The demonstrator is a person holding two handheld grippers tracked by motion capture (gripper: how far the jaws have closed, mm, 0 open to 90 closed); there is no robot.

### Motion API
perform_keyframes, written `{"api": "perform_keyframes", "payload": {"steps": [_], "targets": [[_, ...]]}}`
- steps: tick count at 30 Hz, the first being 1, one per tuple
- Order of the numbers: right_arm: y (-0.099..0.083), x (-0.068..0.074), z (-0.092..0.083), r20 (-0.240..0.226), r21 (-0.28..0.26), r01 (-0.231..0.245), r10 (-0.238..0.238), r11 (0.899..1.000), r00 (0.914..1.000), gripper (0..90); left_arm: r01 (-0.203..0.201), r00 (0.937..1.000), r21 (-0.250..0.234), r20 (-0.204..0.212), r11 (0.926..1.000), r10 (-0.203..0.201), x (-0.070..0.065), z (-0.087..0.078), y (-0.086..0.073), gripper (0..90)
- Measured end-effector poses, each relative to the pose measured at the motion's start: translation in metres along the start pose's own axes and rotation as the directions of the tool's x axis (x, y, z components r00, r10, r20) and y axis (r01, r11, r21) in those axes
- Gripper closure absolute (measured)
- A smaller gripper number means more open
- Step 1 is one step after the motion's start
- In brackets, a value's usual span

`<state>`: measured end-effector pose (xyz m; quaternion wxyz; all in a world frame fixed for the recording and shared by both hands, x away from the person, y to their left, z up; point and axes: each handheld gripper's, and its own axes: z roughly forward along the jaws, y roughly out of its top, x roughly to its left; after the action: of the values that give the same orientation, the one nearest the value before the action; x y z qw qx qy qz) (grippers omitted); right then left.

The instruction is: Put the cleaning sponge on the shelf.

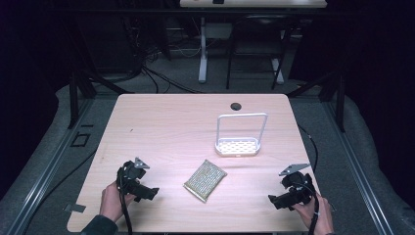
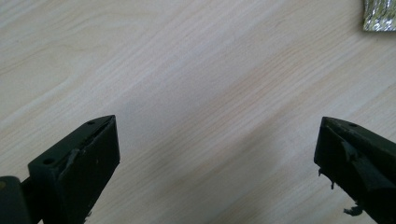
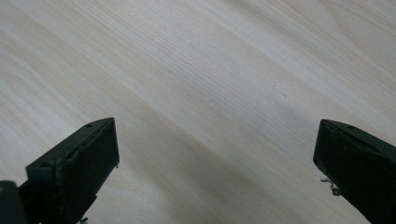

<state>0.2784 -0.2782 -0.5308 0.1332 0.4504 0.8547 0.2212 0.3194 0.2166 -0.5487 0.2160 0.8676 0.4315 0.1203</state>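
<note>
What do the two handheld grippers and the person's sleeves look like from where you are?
Both the left gripper and the right gripper are black, with blocky, wedge-tipped jaws, a grey three-cornered plate on top and a black trailing cable. A dark sleeve covers the left forearm.

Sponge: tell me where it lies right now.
In the high view the sponge lies flat near the table's front middle, between the two tongs and just in front of the white rack.

Left tool (image 1: 147, 192) jaws wide apart, right tool (image 1: 275, 199) likewise, both hand-held low
</note>
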Motion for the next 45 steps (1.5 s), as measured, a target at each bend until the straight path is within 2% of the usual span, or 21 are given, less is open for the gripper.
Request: {"api": "perform_keyframes", "payload": {"steps": [7, 8, 12, 18, 25, 32, 37, 42, 43, 45], "targets": [[0.003, 0.003, 0.000, -0.026, -0.004, 0.003, -0.003, 1.000, 0.9996, 0.0, 0.028, 0.9996, -0.011, -0.005, 0.9995, -0.029, 0.004, -0.002, -0.001, 0.1], [0.004, 0.006, 0.000, -0.029, -0.013, 0.007, -0.008, 1.000, 0.9995, 0.0, 0.032, 0.9995, -0.019, 0.008, 0.9993, -0.032, 0.003, -0.002, 0.001, 0.1], [0.007, 0.012, -0.001, -0.035, -0.018, 0.025, -0.026, 1.000, 0.9990, 0.0, 0.012, 0.9999, -0.015, 0.009, 0.9998, -0.012, 0.000, -0.002, 0.003, 0.1], [0.015, 0.022, 0.000, -0.061, -0.022, 0.043, -0.045, 0.999, 0.9972, 0.0, 0.020, 0.9998, -0.016, 0.004, 0.9997, -0.020, 0.002, -0.001, 0.002, 0.1], [0.036, 0.042, 0.007, -0.096, -0.051, 0.085, -0.090, 0.995, 0.9913, 0.0, 0.013, 0.9999, -0.020, 0.010, 0.9997, -0.013, 0.000, -0.001, 0.004, 0.1], [0.054, 0.060, 0.015, -0.120, -0.051, 0.130, -0.135, 0.990, 0.9836, 0.0, 0.014, 0.9999, -0.015, 0.008, 0.9998, -0.014, 0.001, 0.000, 0.005, 0.1], [0.064, 0.068, 0.020, -0.130, -0.064, 0.133, -0.141, 0.989, 0.9815, 0.0, 0.019, 0.9998, -0.033, 0.002, 0.9993, -0.018, 0.000, -0.002, 0.005, 0.1], [0.075, 0.077, 0.026, -0.145, -0.063, 0.154, -0.161, 0.986, 0.9761, 0.0, 0.029, 0.9995, -0.030, 0.013, 0.9991, -0.028, 0.002, -0.001, 0.005, 0.1], [0.082, 0.083, 0.029, -0.154, -0.072, 0.162, -0.171, 0.984, 0.9732, 0.0, 0.039, 0.9992, -0.032, 0.015, 0.9987, -0.039, 0.002, 0.002, 0.006, 0.1], [0.086, 0.086, 0.032, -0.162, -0.070, 0.167, -0.176, 0.984, 0.9709, 0.0, 0.032, 0.9994, -0.027, 0.016, 0.9991, -0.032, 0.002, 0.002, 0.007, 0.1]]}}
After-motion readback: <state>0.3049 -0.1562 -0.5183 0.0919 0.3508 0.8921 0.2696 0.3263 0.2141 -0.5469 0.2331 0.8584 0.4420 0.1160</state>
